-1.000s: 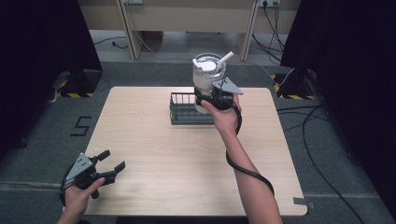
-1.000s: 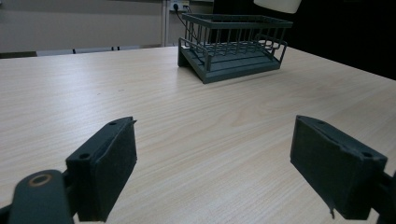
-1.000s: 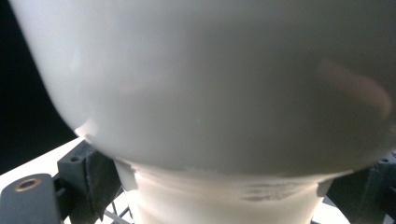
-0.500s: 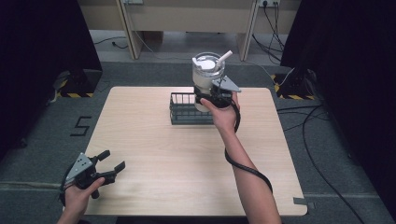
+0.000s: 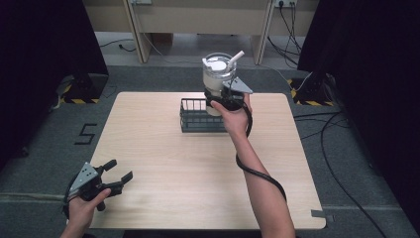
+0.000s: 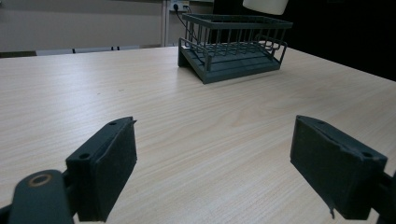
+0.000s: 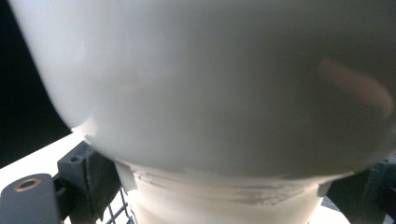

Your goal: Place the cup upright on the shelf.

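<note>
The surface (image 5: 163, 163) is pale wood-grain laminate, smooth with a faint satin sheen. The rack (image 6: 233, 44) is dark grey coated wire, matt, and the tumbler (image 5: 218, 79) held above it looks like smooth white plastic under a clear glossy lid, with a fine ridged band visible on its narrow base in the right claw view. Both the left claw (image 6: 224, 177) and the right claw (image 5: 220, 102) are matt black plastic, their pads faintly rough.
</note>
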Demonstrator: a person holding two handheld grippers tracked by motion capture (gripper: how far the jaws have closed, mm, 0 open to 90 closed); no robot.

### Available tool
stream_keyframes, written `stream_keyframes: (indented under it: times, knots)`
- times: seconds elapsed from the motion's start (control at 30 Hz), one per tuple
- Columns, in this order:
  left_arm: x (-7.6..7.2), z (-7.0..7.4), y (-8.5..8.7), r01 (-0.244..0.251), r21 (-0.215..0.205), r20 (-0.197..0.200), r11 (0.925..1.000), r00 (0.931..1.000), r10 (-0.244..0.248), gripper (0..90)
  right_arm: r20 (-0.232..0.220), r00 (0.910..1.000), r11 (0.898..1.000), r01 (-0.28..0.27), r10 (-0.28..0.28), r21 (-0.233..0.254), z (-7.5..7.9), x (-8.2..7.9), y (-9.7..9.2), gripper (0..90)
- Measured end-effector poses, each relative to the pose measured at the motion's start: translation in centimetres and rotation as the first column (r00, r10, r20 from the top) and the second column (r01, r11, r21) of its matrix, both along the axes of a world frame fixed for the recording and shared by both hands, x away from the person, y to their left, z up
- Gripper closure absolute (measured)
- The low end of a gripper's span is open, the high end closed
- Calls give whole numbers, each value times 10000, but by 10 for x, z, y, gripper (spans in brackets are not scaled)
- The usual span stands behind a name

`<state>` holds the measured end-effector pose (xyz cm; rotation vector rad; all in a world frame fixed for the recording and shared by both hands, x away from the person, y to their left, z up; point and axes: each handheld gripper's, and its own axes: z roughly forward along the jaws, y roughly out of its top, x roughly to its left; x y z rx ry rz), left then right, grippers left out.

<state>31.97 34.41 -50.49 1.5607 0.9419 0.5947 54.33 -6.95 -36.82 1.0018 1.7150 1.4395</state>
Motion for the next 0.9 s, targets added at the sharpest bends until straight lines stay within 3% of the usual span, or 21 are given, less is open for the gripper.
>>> stream_keyframes:
  times: [0.9]
  knots:
    - [0, 0, 0, 13, -28, 1, 10000, 10000, -13, 141, -343, 9993, 9999, 147, -145, 63, -9, 21, 10, 110]
